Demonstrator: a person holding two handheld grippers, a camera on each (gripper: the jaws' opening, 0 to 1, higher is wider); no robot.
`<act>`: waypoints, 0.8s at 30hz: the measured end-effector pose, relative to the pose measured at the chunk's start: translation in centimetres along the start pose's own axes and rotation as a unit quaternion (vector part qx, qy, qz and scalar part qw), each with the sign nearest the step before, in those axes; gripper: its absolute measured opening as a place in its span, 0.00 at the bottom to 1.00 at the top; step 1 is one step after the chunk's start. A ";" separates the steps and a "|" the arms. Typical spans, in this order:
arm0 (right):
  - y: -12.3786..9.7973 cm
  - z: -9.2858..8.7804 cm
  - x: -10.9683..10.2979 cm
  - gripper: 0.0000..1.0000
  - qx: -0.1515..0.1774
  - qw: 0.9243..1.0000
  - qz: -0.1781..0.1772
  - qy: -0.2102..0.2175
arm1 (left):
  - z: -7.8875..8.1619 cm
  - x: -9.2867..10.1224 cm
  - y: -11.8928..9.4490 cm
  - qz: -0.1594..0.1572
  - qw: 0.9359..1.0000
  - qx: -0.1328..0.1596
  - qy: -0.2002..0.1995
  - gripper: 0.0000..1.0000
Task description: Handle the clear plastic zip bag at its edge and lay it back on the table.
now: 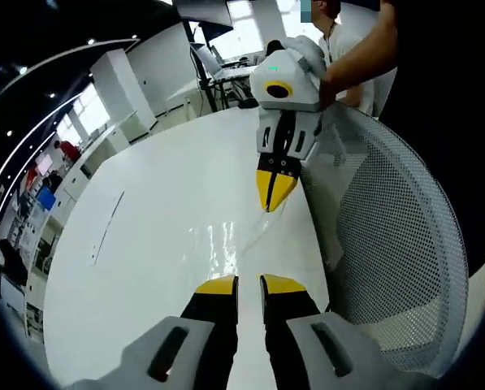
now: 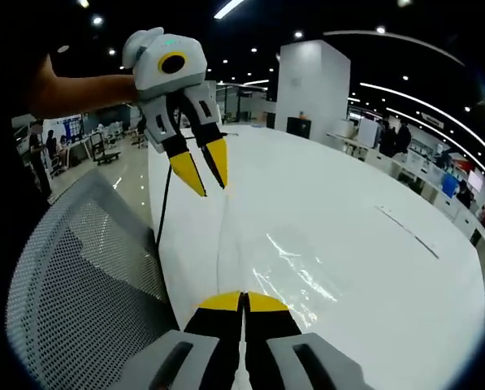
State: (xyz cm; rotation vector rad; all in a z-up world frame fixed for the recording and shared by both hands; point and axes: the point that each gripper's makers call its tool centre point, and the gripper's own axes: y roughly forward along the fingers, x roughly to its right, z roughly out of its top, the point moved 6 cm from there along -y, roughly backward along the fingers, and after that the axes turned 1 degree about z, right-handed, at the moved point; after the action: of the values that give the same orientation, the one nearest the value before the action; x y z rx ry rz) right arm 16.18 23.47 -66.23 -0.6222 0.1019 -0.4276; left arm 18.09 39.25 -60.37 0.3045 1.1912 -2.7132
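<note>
The broad white oval table [image 1: 161,244] carries everything here, with a grey mesh office chair back [image 1: 404,260] pressed up against its near edge. On the tabletop lies the clear plastic zip bag [image 2: 295,280], nearly invisible but for glints along its creases; in the left gripper view it shows as a shimmer [image 1: 242,240] running between the two tools. A thin pale strip [image 1: 106,229] rests well apart from it, farther across the table.

The right gripper [image 2: 244,302], grey-bodied with yellow tips, has its jaws drawn together at the near edge of the bag, and I judge it is pinching the film there, though the plastic between the tips is too clear to confirm. The left gripper [image 1: 250,284] has its yellow tips apart with nothing between them, close to the bag's other end.

The main risk, as I read it, is the grip itself: the film is slick and thin, so a shallow pinch at the very edge could slip out once tension comes on. If the left jaws close low, they could scrape the table instead of catching the bag. The chair back crowds the near edge, so a trailing corner could snag on the mesh or slide off the table.
</note>
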 end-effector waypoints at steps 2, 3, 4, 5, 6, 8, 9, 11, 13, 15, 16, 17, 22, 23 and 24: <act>-0.1 -0.1 0.1 0.00 -0.001 1.000 0.000 -0.001 | 0.8 0.2 0.1 -0.002 1.000 0.004 0.013 0.10; -0.1 -0.1 0.1 0.00 -0.001 1.000 0.000 -0.001 | 1.2 0.3 0.1 -0.003 1.000 0.008 0.018 0.10; -0.1 -0.1 0.1 0.00 -0.001 1.000 0.000 -0.001 | 1.8 0.3 0.2 -0.003 1.000 0.011 0.024 0.11; -0.1 -0.1 0.1 0.00 -0.001 1.000 0.000 0.000 | 2.1 0.3 0.3 -0.004 0.999 0.015 0.030 0.12; -0.2 0.0 0.2 0.00 0.000 1.000 0.001 0.000 | 2.5 0.3 0.4 -0.005 0.999 0.017 0.037 0.12; -0.2 0.1 0.1 0.00 0.001 1.000 0.001 -0.001 | 3.3 0.6 0.6 -0.010 0.999 0.020 0.046 0.12; -0.2 0.1 0.1 0.00 0.001 1.000 0.001 -0.001 | 3.8 0.8 0.8 -0.016 0.998 0.024 0.054 0.12; -0.3 0.3 0.1 0.00 0.002 1.000 0.001 -0.001 | 4.2 1.0 1.2 -0.021 0.998 0.024 0.060 0.13; -0.3 0.4 0.2 0.00 0.003 1.000 0.000 0.000 | 4.3 1.3 1.8 -0.027 0.997 0.020 0.071 0.13; -0.3 0.7 0.1 0.00 0.005 1.000 0.000 0.000 | 4.2 1.5 2.2 -0.032 0.996 0.013 0.078 0.13; -0.3 0.7 0.1 0.00 0.005 1.000 0.000 -0.001 | 4.1 1.7 2.6 -0.034 0.996 0.010 0.081 0.13; -0.4 0.8 0.1 0.00 0.004 1.000 0.000 0.000 | 4.1 1.8 2.9 -0.035 0.996 0.010 0.084 0.13; -0.5 1.2 0.1 0.00 0.007 1.000 0.000 -0.001 | 4.3 2.1 4.0 -0.034 0.995 0.009 0.097 0.13; -0.5 1.2 0.2 0.00 0.007 1.000 0.000 -0.001 | 4.2 2.1 4.2 -0.035 0.994 0.005 0.100 0.13; -0.5 1.3 0.2 0.00 0.008 1.000 0.000 -0.001 | 4.2 2.2 4.3 -0.033 0.994 0.003 0.103 0.13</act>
State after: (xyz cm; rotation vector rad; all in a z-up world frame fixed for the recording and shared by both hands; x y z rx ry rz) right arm 16.43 23.75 -64.87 -0.6063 0.0965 -0.4284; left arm 16.49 33.14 -61.21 0.5688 1.2673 -2.7977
